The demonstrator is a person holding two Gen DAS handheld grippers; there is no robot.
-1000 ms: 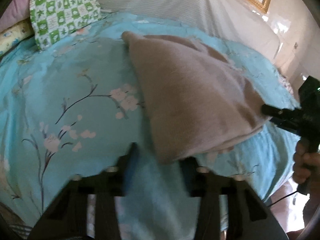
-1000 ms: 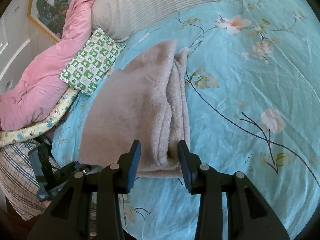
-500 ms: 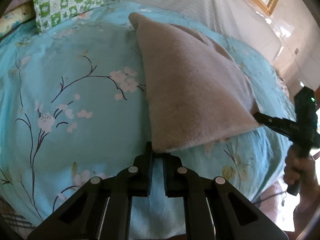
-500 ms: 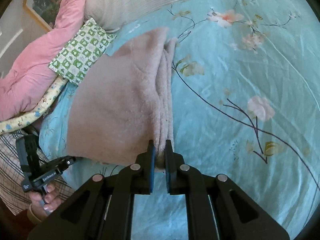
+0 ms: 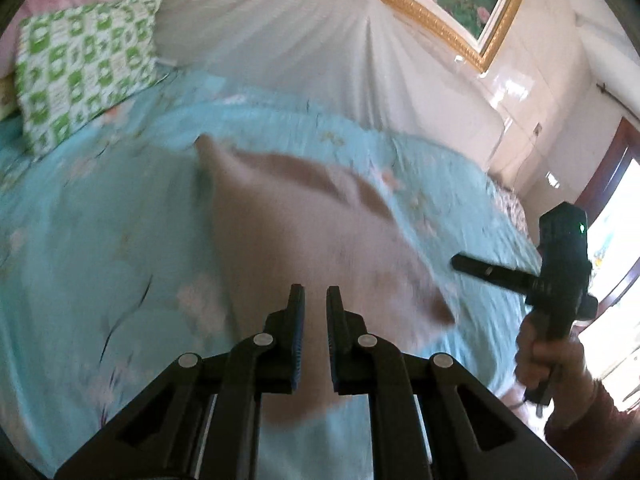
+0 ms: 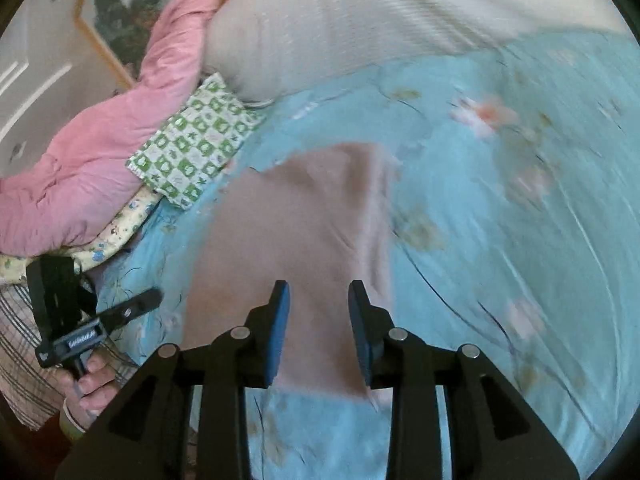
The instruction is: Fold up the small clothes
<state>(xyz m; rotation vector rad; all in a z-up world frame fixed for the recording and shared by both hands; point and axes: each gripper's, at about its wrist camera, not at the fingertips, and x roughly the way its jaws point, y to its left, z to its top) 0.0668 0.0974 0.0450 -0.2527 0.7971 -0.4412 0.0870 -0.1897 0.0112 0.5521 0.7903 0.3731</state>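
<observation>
Both grippers hang over the brown garment (image 5: 304, 240) on the blue bedsheet (image 5: 100, 220). The left gripper (image 5: 315, 300) is nearly clenched on nothing — the right gripper (image 6: 316, 296) is opening, gripping nothing.

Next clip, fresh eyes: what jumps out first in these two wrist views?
A beige fleece garment, folded, lies mid-frame on the turquoise floral bedspread, directly ahead of both grippers. Behind it sit a green checked pillow and a crumpled pink quilt by the headboard. The gold-framed painting hangs above.

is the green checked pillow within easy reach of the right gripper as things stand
Probably not without a long reach: the green checked pillow lies at the far side of the blue floral bedspread, past the folded beige fleece garment in front of the right gripper. Nothing blocks the way.
</observation>
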